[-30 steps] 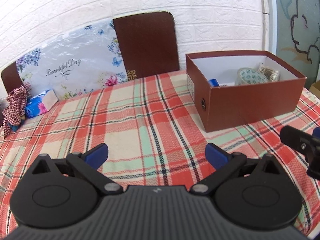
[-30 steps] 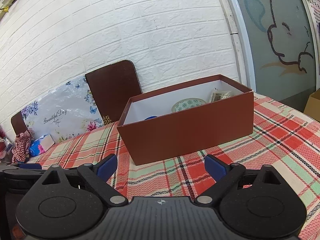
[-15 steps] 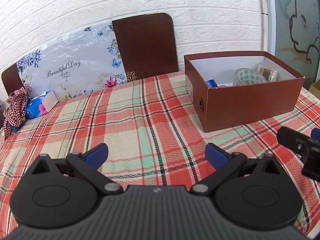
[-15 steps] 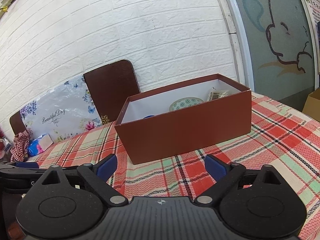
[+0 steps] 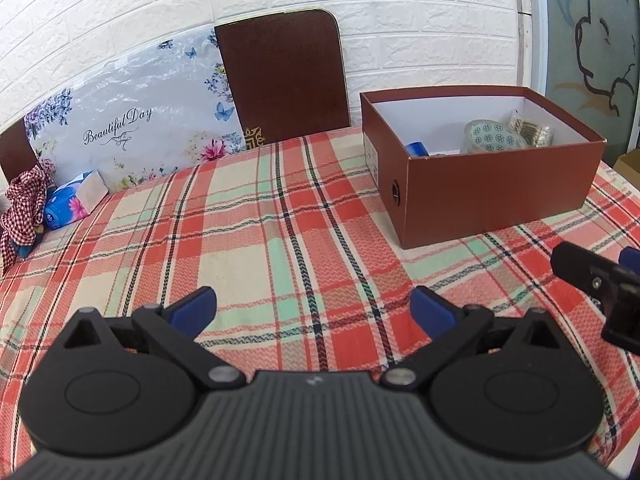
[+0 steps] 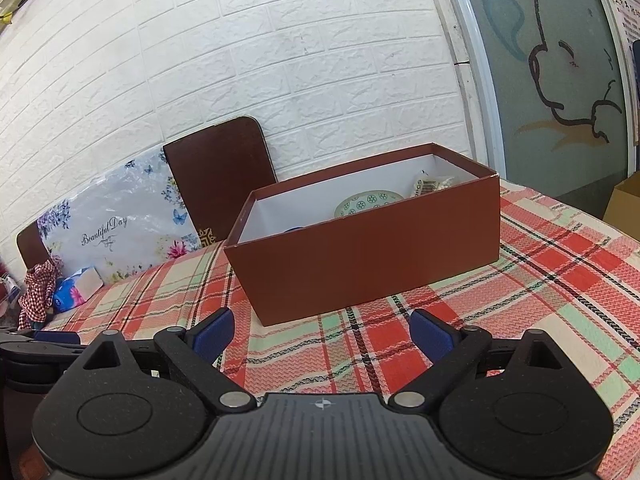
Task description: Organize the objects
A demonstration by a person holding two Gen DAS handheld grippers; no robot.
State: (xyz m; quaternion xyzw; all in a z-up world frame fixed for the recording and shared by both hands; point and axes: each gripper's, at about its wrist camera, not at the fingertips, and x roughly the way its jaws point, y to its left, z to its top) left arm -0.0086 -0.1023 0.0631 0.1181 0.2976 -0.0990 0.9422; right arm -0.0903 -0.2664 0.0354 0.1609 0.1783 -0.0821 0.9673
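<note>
A brown open box (image 5: 496, 188) (image 6: 372, 264) stands on the plaid tablecloth at the right. Inside it lie a patterned bowl (image 5: 494, 138) (image 6: 368, 204), a blue item (image 5: 417, 148) and a clear packet (image 5: 534, 130) (image 6: 434, 184). My left gripper (image 5: 314, 308) hovers open over bare cloth, left of and nearer than the box, with nothing between its blue pads. My right gripper (image 6: 322, 330) is open and empty too, just in front of the box's long side. Part of the right gripper (image 5: 600, 280) shows at the left view's right edge.
A blue tissue pack (image 5: 76, 200) (image 6: 78, 288) and a red checked cloth (image 5: 24, 204) (image 6: 38, 292) lie at the table's far left. A floral board (image 5: 132, 116) and a brown chair back (image 5: 284, 76) lean at the white brick wall. A cardboard carton (image 6: 624, 204) sits beyond the right edge.
Both grippers have drawn back and risen slightly; the box looks a little farther and lower in each view. Both stay open and empty.
</note>
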